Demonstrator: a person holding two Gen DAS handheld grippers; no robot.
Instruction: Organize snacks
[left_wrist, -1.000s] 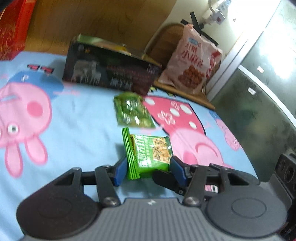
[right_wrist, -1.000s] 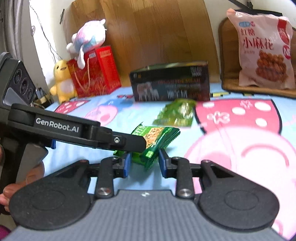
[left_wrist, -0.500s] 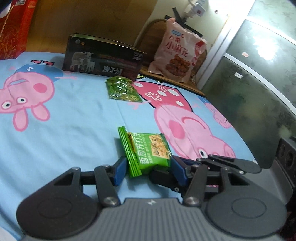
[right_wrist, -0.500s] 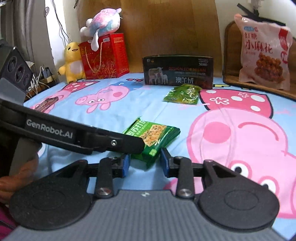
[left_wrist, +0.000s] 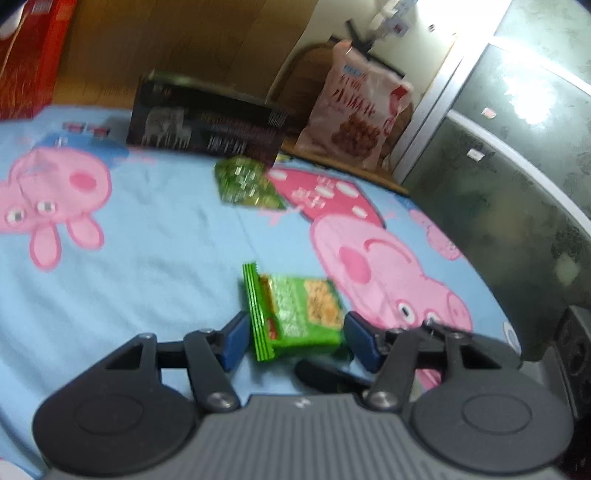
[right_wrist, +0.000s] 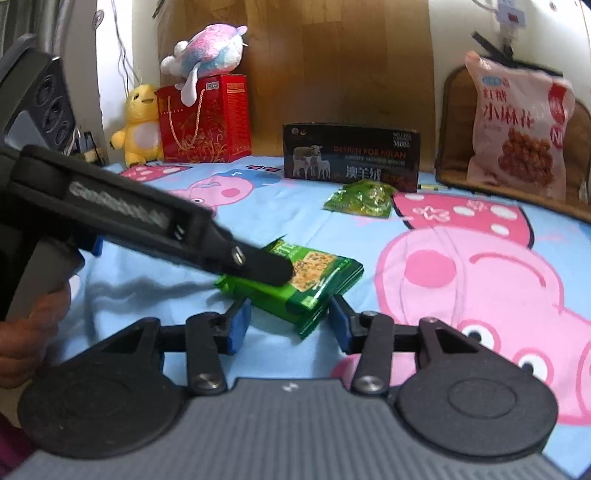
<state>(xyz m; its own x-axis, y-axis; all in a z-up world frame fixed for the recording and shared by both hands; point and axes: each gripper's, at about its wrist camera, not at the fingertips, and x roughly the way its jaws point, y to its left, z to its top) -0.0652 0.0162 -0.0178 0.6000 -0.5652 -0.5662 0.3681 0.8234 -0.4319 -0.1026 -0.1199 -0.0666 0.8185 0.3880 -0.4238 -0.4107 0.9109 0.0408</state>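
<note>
A stack of green snack packets (left_wrist: 299, 314) lies low over the blue cartoon-print sheet (left_wrist: 147, 258). My left gripper (left_wrist: 297, 343) is shut on the stack, with a blue pad against each side. In the right wrist view the same stack (right_wrist: 317, 273) shows with the left gripper's near finger (right_wrist: 258, 264) lying across it. My right gripper (right_wrist: 290, 326) has its jaws opening. The stack's near corner sits between the pads, and neither pad touches it. A second, crinkled green packet (right_wrist: 360, 197) lies farther back on the sheet.
A dark box with sheep on it (right_wrist: 351, 155) stands at the back, with a pink snack bag (right_wrist: 517, 136) leaning to its right. A red gift bag (right_wrist: 207, 118) and plush toys sit at the back left. A dark glass panel (left_wrist: 498, 184) borders the right side.
The right gripper's jaws have spread and let go of the stack's corner. The left gripper has kept its hold. Both views have shifted a little over the sheet.
</note>
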